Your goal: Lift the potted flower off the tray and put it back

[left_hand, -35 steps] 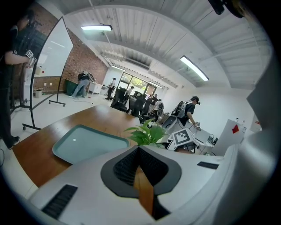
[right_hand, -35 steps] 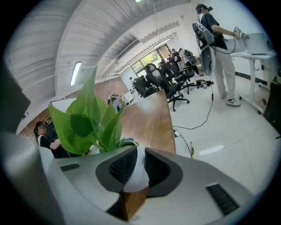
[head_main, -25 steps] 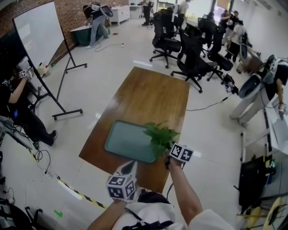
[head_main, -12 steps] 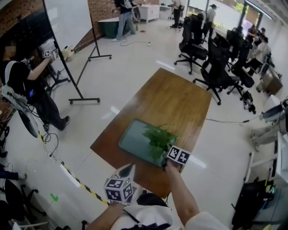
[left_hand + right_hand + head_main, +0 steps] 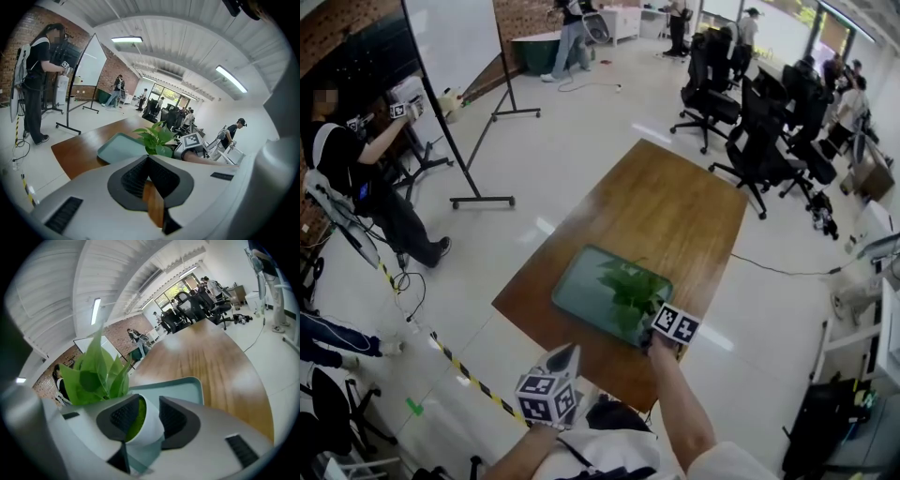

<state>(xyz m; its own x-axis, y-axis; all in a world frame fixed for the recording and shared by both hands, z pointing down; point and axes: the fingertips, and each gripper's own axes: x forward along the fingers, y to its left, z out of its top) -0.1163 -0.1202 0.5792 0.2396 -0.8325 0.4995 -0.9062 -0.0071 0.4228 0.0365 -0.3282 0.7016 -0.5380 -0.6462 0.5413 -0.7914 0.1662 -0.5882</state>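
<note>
two fingers of your right gripper (image 5: 147, 400) have just been opening and now stand spread, with the white pot (image 5: 149, 423) between them, not squeezed. the pads sit close on both sides of it. your left gripper (image 5: 149, 158) has its tips pressed together on nothing, by the near edge of the table (image 5: 220, 362) and apart from the tray (image 5: 187, 387). the pot rests on the tray near its close right corner, leaves (image 5: 93, 373) up, so the put-back looks done. the risk is your retreat. drift sideways or lift as you back out and a pad could catch the pot wall and tip it, or push it over the tray rim toward the table edge. pull straight back.
</note>
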